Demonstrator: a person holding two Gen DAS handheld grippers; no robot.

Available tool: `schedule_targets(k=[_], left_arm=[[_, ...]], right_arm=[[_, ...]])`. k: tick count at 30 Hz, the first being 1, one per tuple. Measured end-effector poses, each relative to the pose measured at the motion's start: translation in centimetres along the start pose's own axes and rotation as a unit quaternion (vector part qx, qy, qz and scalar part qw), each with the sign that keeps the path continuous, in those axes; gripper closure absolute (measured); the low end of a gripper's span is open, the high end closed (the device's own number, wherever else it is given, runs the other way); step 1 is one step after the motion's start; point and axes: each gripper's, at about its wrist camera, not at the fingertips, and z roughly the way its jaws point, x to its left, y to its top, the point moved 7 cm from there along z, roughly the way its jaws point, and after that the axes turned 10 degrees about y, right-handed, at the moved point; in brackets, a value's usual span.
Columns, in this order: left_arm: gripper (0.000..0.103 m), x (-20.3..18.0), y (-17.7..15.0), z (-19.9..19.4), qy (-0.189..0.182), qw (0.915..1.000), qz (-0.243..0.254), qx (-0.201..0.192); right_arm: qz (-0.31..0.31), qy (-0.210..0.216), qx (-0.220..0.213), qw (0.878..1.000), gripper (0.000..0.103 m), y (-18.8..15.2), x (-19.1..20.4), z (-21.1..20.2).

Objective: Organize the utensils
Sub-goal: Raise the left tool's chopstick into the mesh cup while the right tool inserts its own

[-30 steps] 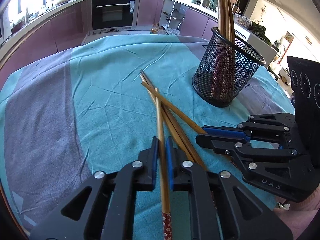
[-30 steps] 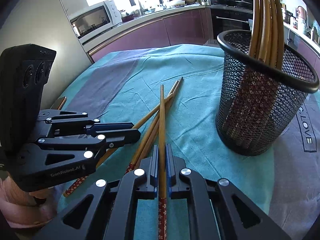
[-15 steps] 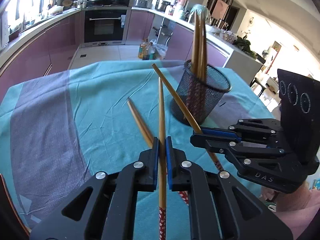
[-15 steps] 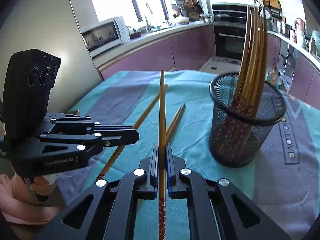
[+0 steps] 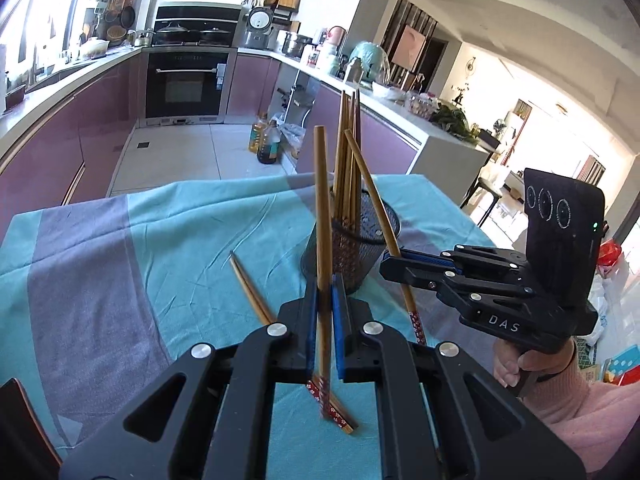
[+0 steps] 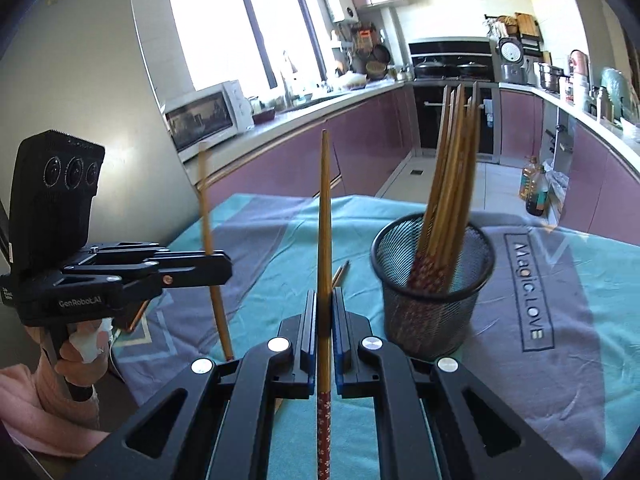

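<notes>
- Teal and grey tablecloth bears the black wire-mesh holder full of upright chopsticks.
- Left gripper clamps one wooden chopstick, lifted.
- Right gripper clamps another bamboo chopstick, beside the holder.
- Two loose chopsticks lie on the cloth.

**Black grippers, blue pads, pink sleeves**

The left gripper is matte black plastic with blue finger pads and round silver screws on its linkage arms. Seen from the right wrist, its side reads "GenRobot.AI", under a black box with three round lenses. The right gripper is built alike; its side reads "DAS". The person wears fuzzy pink sleeves, and white tape wraps one finger.
</notes>
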Motion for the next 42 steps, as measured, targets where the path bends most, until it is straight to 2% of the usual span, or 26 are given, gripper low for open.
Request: schedule_targets(k=[13,22,31,42], left_arm=[[0.095,-1.3,3.5,-1.5,-0.023,0.9991,-0.003,-0.037],[0.095,-2.3,7.2,-1.9,-0.031,0.9976,0.001,-0.062],[0.096,-3.8,10.9,-2.6,-0.029,0.9952,0.014,-0.092],[0.096,-5.5,12.9,-2.3,-0.011,0.9932,0.027,-0.113]], right_arm=[[0.003,-0.012,-0.041,0.999,0.097,2.5,-1.3,-1.7],[-0.005,-0.027,-0.087,0.996,0.097,5.7,-2.2,-2.9],[0.003,-0.049,-0.124,0.991,0.097,8.8,-4.0,-2.6],[0.013,-0.069,-0.148,0.987,0.097,10.8,-5.5,-1.7]])
